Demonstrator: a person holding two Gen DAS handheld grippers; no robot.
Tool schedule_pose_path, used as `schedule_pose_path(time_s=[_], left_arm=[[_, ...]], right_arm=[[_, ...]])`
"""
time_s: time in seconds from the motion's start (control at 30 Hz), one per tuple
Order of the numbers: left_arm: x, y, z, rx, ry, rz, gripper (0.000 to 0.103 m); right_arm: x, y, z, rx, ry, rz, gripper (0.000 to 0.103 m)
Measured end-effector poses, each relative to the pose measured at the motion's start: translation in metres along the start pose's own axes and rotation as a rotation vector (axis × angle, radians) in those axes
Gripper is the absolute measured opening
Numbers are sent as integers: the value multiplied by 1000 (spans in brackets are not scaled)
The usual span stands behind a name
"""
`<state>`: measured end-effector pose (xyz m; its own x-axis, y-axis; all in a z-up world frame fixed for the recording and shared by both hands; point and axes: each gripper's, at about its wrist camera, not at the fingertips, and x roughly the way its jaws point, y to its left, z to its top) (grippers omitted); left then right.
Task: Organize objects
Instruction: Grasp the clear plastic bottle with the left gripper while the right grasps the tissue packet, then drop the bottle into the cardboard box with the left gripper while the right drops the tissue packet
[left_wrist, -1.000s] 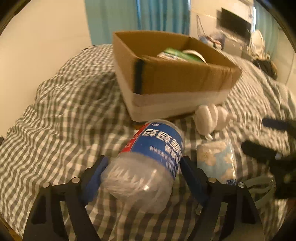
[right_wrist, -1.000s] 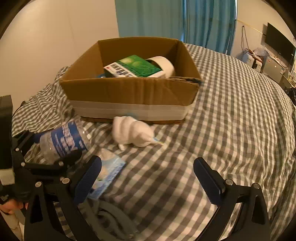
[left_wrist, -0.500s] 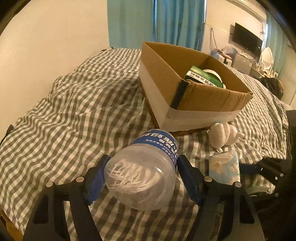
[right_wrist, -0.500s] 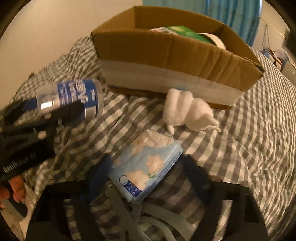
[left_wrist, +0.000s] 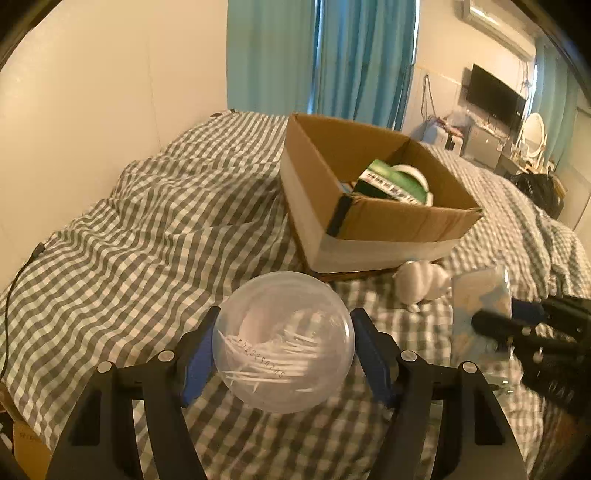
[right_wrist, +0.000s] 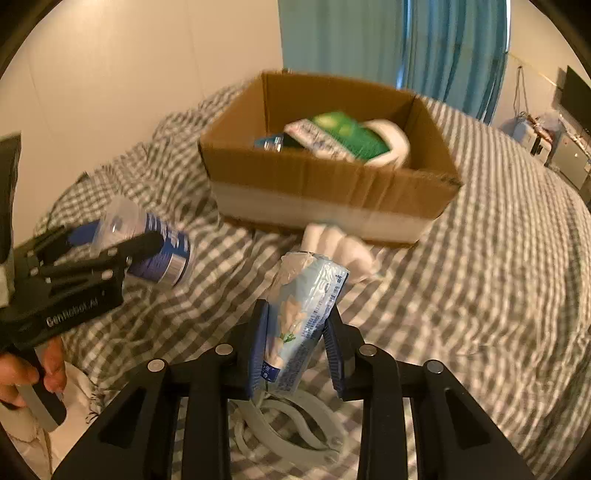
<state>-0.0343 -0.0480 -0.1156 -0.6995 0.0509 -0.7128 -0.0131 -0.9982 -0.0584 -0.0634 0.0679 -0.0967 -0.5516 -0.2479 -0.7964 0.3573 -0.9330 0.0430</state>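
We are holding 2 things up over the bed (left_wrist: 147, 236) right now. Our left gripper (left_wrist: 282, 345) is pinching the clear bottle (left_wrist: 283, 341) with its jaws pressed on both round sides, and the bottle's bottom is facing us. Our right gripper (right_wrist: 295, 341) is pinching the tissue pack (right_wrist: 301, 314), its jaws squeezing the soft pack so it is standing up tall. The cardboard box (left_wrist: 402, 225) is sitting ahead on the bed, with a green box (right_wrist: 343, 138) and a white roll (right_wrist: 397, 144) already inside. We are thinking both things are going into that box. To do it well, we are keeping the squeeze steady, because the round bottle could slip. We are lifting high enough to clear the box wall, and we are bringing 1 hand in at a time so they are not bumping. The white toy (right_wrist: 340, 247) is lying just beside the box, waiting.
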Motion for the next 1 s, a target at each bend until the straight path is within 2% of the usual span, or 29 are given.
schedule_pose_path(time_s=[0.2,0.57,0.8,1.0], left_arm=[[-27,-13,3,-36,-13,-42,69],[-86,-58,55,38,-156,-46,69],[-89,-81,89,51,-193,-59,69],[-78,-87,123,63,-223,-58,69]], right_arm=[[-37,-6,0,17,-80,-4,29],[-98,-27,13,7,-207,-17,29],[-126,-36,40,-21,-287,-49,29],[-130,-43,71,-36,-331,-61,29]])
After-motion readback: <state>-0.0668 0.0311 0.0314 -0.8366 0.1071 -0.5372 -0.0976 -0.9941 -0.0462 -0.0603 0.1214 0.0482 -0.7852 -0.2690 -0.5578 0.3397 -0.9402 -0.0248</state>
